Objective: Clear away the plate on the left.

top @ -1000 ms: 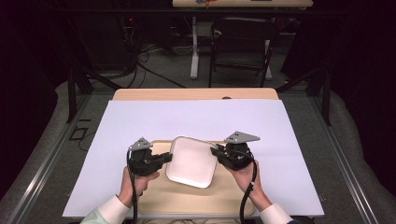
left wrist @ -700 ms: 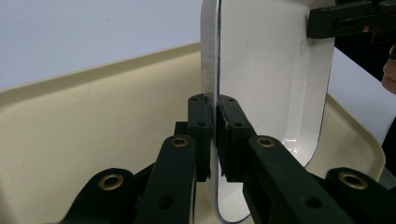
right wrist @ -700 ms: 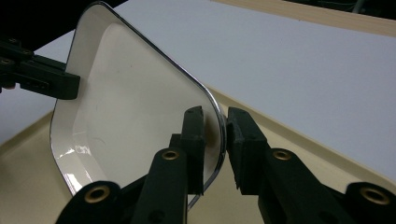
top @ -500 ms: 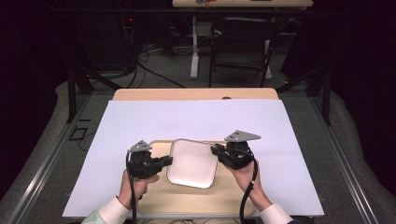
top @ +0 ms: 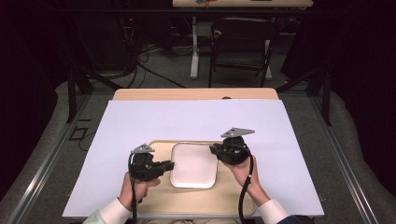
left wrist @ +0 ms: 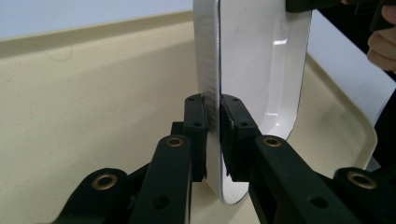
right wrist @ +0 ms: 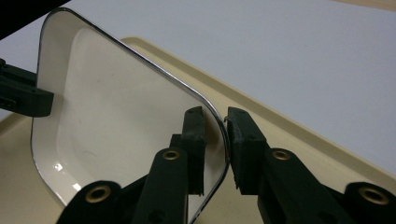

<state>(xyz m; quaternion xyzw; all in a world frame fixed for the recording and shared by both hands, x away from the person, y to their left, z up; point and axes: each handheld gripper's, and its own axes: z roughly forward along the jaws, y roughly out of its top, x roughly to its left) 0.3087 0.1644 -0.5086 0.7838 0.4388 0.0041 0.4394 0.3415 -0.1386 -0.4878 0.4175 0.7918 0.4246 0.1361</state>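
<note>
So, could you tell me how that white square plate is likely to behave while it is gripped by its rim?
The white square plate looks rigid: pinched by the left gripper and right gripper at opposite edges, it shows no sag. Its glossy glaze probably makes it slippery. It looks ceramic, so likely breakable if dropped onto the beige tray.

I work in a lab-like recording room: dark curtains (top: 28,70), floor cables (top: 140,56), a paper-covered table (top: 196,121).
</note>
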